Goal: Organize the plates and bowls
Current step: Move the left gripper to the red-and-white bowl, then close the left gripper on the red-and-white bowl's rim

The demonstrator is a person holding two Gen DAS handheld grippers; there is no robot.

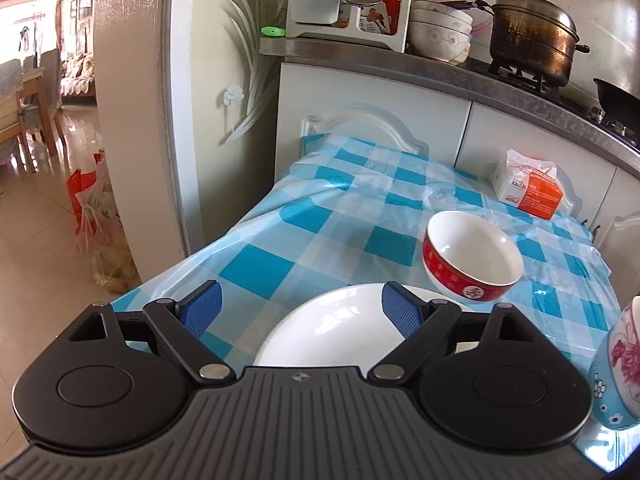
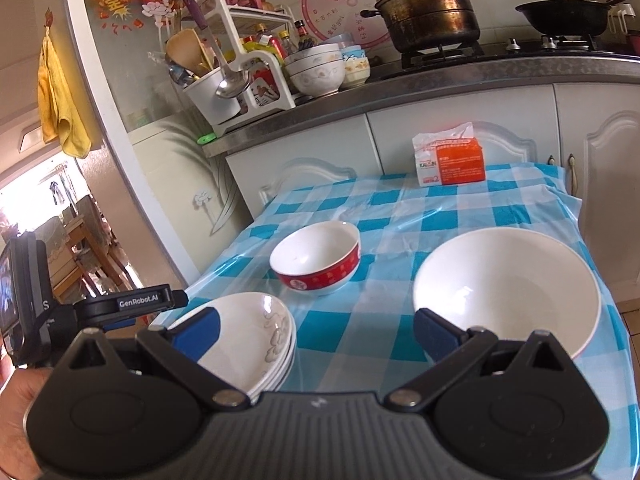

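Left wrist view: left tool (image 1: 301,312) is spread wide and empty, blue pads poised over the near rim of the white plate (image 1: 320,332). Right wrist view: right tool (image 2: 316,330) likewise wide, holding nothing, hovering above the near edge of the counter (image 2: 400,216), which is covered by a blue checked cloth.

Task items, right wrist view: stack of patterned plates (image 2: 256,340) at the near left corner; red-banded bowl (image 2: 316,258) toward the middle; large white bowl (image 2: 508,292) by the right edge. All three stand apart from one another. In the left wrist view, a floral cup or jar (image 1: 620,364) shows at the right margin; too cropped to identify.

Step in hand, judged: approach, no grasp yet. Which piece goes first cannot be told. If nesting, the red-banded bowl into the large white bowl looks sensible. Advice: straddle one rim section with one pad inside and one outside, close firmly since the glaze looks slippery, lift straight up before translating, set down level.

Surroundings: tissue pack (image 2: 450,160) at the far edge, clear of the likely path. Behind that edge a higher kitchen worktop carries a steamer pot (image 2: 428,12), wok (image 2: 568,12), stacked bowls (image 2: 316,68) and a utensil rack (image 2: 228,72). Hazards, judged: the loose plastic cloth may drag with a sliding dish; the plate stack lies close under the right tool's left finger.
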